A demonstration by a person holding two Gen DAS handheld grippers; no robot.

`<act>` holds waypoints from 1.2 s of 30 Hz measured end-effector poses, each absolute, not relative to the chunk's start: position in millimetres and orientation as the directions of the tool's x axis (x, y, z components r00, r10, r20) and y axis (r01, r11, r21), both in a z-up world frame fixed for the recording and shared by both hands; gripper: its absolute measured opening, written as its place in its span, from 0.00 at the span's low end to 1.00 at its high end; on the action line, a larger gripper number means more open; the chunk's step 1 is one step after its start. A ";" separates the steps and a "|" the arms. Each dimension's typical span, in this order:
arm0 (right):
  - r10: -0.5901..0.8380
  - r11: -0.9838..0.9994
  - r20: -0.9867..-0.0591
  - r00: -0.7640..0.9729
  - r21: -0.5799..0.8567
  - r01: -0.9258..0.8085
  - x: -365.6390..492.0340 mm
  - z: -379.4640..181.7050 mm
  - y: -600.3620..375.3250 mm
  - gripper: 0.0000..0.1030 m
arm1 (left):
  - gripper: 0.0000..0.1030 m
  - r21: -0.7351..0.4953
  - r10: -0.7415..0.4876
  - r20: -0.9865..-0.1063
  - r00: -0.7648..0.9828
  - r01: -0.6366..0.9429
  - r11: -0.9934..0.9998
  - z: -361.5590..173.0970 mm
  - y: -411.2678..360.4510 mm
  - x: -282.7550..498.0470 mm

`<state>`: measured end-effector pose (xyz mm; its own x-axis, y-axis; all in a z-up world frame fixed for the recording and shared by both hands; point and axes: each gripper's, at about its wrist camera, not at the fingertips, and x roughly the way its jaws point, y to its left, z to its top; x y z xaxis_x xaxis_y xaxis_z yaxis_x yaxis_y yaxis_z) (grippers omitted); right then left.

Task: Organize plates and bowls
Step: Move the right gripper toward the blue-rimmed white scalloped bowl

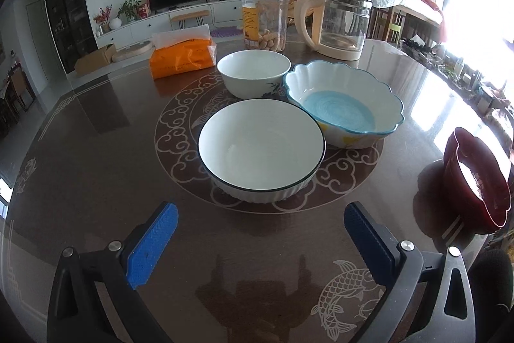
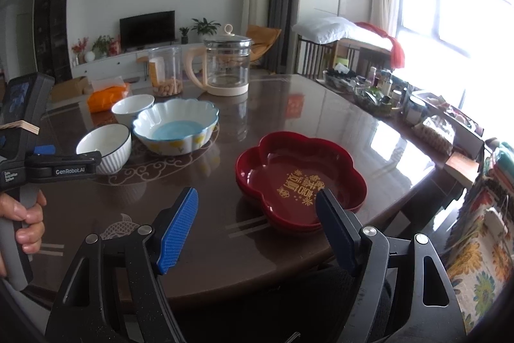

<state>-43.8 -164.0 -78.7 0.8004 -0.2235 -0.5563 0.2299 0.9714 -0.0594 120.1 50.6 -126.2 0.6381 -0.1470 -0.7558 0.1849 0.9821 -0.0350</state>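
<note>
A ribbed white ceramic bowl w/ dark rim [image 1: 261, 150] sits at centre of the glossy dark-brown patterned surface [image 1: 96, 166], touching a scalloped blue-rimmed bowl w/ blue base [image 1: 343, 105] at its right; a small plain white bowl [image 1: 253, 71] stands just behind both. Well apart, near the surface's edge, a stack of red flower-shaped lacquer plates w/ gold lettering [image 2: 300, 179]. Left claw [image 1: 261, 235] hovers before the ribbed bowl, jaws apart, nothing between them. Right claw [image 2: 257, 227] hangs over the red plates' near rim, jaws wide, gripping nothing. Behind: orange tissue pack [image 1: 183, 55], clear plastic jar [image 1: 265, 20], glass kettle w/ cream handle [image 1: 340, 21].
</note>
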 end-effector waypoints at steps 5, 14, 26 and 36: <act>-0.187 0.978 -0.587 0.788 -0.035 0.206 -36.8 -87.1 -159.0 0.77 | 1.00 -0.035 -0.152 -0.761 0.630 0.194 0.980 -140.9 30.7 114.1; -0.201 0.977 -0.569 0.797 -0.061 0.203 -42.7 -83.0 -156.4 0.77 | 0.99 -0.112 -0.114 -0.774 0.622 0.043 0.993 -170.0 29.0 152.7; -0.177 0.982 -0.597 0.783 -0.048 0.185 -37.8 -90.1 -155.6 0.77 | 1.00 -0.139 -0.079 -0.793 0.604 -0.054 0.989 -185.8 47.8 178.6; -0.181 0.981 -0.595 0.783 -0.051 0.188 -38.5 -88.8 -156.4 0.77 | 1.00 -0.108 -0.018 -0.803 0.596 -0.115 0.987 -189.0 67.3 187.4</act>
<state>-38.5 -156.4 -88.8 0.7831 -0.1809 -0.5951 0.1875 0.9809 -0.0514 187.4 67.3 -189.0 0.5964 -0.0180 -0.8025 -0.1154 0.9874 -0.1079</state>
